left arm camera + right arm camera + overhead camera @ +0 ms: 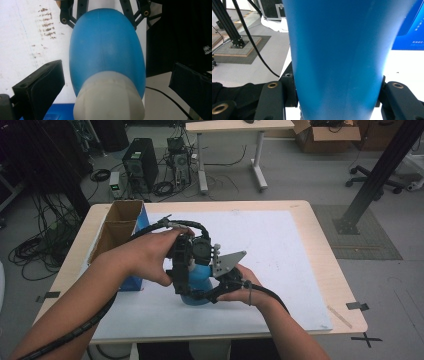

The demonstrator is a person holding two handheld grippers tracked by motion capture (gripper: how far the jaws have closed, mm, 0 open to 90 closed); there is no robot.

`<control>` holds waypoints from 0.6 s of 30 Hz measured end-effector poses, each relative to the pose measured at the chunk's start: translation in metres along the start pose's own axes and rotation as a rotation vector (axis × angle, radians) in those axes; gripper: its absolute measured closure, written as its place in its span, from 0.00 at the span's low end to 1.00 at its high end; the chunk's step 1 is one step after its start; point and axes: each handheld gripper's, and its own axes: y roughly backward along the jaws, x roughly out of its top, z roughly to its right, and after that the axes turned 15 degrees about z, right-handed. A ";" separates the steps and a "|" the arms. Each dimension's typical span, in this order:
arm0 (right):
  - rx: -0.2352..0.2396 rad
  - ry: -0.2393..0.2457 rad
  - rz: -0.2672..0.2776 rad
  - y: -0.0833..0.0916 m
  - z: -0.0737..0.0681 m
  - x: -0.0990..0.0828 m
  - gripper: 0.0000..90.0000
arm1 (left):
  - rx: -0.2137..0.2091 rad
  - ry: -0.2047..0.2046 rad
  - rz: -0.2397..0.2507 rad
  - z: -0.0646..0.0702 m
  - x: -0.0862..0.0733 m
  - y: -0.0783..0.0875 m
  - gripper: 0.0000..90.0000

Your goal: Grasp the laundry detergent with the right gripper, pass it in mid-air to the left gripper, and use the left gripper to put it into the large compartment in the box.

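The right gripper fingers clamp the smooth blue plastic bottle; left gripper fingers stand open around its white cap, so it could slip or tip

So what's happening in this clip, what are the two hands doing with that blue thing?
A person works at a white-topped table with a gripper in each hand. The right gripper is clamped on the body of a blue plastic bottle with a whitish cap. The left gripper is at the cap end, its jaws open on either side and not touching it. An open cardboard box stands to the left.
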 end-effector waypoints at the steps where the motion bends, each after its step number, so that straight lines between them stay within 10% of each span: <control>1: 0.000 0.001 0.000 0.000 0.000 0.000 0.49 | 0.002 -0.001 0.000 0.000 0.000 0.000 0.00; 18: 0.001 0.006 -0.008 -0.004 0.001 0.001 0.49 | 0.029 0.010 0.005 -0.001 -0.005 -0.005 0.10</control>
